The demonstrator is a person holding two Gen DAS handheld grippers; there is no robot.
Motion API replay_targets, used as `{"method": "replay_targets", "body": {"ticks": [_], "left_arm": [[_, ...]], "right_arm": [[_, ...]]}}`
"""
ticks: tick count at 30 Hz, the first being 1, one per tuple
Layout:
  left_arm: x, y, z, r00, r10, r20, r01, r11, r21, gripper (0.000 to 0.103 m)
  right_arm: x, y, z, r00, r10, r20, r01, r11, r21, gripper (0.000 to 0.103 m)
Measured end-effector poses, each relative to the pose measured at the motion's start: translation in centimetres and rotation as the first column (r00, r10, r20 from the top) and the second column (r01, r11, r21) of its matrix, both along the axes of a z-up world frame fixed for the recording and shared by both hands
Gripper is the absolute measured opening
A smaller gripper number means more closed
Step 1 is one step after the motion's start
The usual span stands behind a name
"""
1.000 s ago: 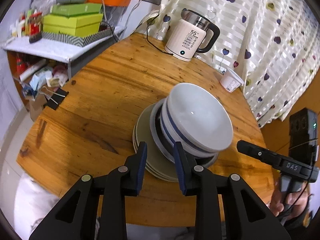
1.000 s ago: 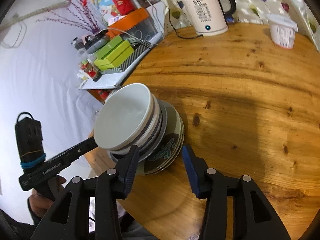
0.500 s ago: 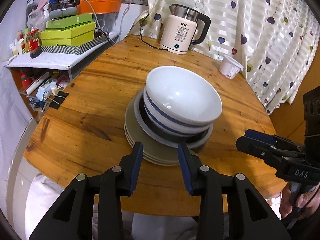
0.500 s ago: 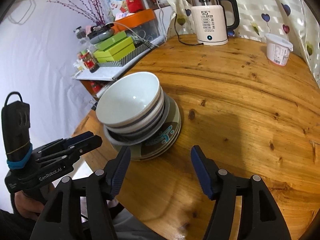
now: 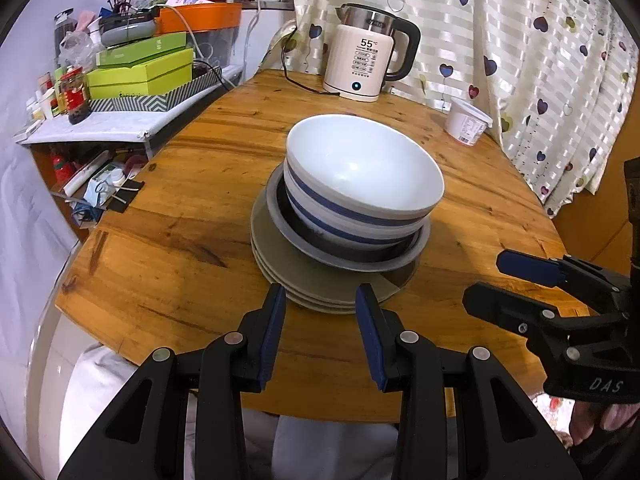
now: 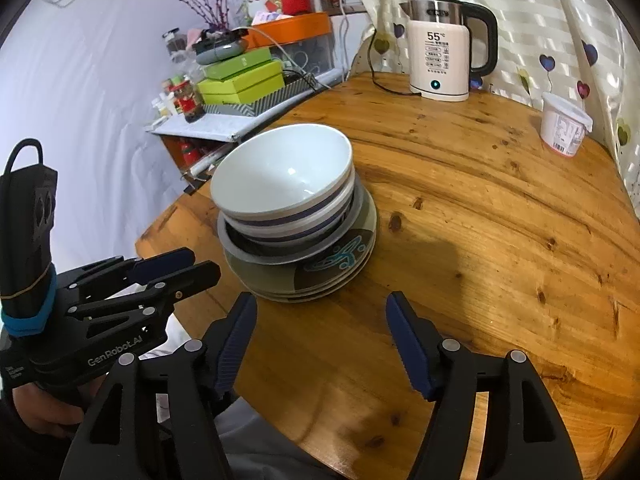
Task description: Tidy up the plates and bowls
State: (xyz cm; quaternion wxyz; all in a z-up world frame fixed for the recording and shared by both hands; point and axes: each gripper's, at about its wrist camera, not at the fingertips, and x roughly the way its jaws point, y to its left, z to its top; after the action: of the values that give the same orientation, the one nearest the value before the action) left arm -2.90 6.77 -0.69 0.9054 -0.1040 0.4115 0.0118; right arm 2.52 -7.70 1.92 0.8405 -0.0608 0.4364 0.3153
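A single stack of dishes is seen near the front edge of the round wooden table [image 5: 168, 248]. Two white bowls [image 5: 360, 176] with blue bands are nested on top; beneath them sits one grey deep plate [image 5: 288, 232], and under that about three flat plates [image 5: 296, 284] are counted, the uppermost showing a teal pattern in the right wrist view.

Behind the stack, well apart from it, one electric kettle [image 5: 366, 56] and one white plastic tub [image 5: 466, 122] are placed by the curtain. Green boxes [image 5: 140, 72] are piled on a side shelf to the left.

Nothing stands between the grippers and the stack. The left gripper [image 5: 320, 300] is held narrowly parted just before the plates' near rim, nothing between its fingers. The right gripper [image 6: 320, 312] has just been opening and is spread wide, empty, over bare wood.
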Motion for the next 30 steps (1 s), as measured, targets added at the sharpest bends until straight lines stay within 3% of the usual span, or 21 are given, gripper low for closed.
{"method": "replay_targets", "body": {"ticks": [11, 14, 30], "left_arm": [[0.1, -0.5, -0.7, 1.000, 0.019, -0.020, -0.018, 0.999, 0.032, 0.038], [0.2, -0.4, -1.0, 1.000, 0.007, -0.027, -0.007, 1.000, -0.006, 0.038], [0.4, -0.6, -1.5, 0.998, 0.050, -0.046, -0.049, 0.998, 0.038, 0.038]], "right_arm": [[-0.4, 0.6, -0.6, 1.000, 0.014, 0.005, -0.014, 1.000, -0.022, 0.069], [-0.5, 0.7, -0.7, 1.000, 0.019, 0.007, -0.019, 1.000, -0.023, 0.069], [-0.7, 1.0, -1.1, 1.000, 0.027, 0.006, -0.026, 0.999, -0.024, 0.070]]}}
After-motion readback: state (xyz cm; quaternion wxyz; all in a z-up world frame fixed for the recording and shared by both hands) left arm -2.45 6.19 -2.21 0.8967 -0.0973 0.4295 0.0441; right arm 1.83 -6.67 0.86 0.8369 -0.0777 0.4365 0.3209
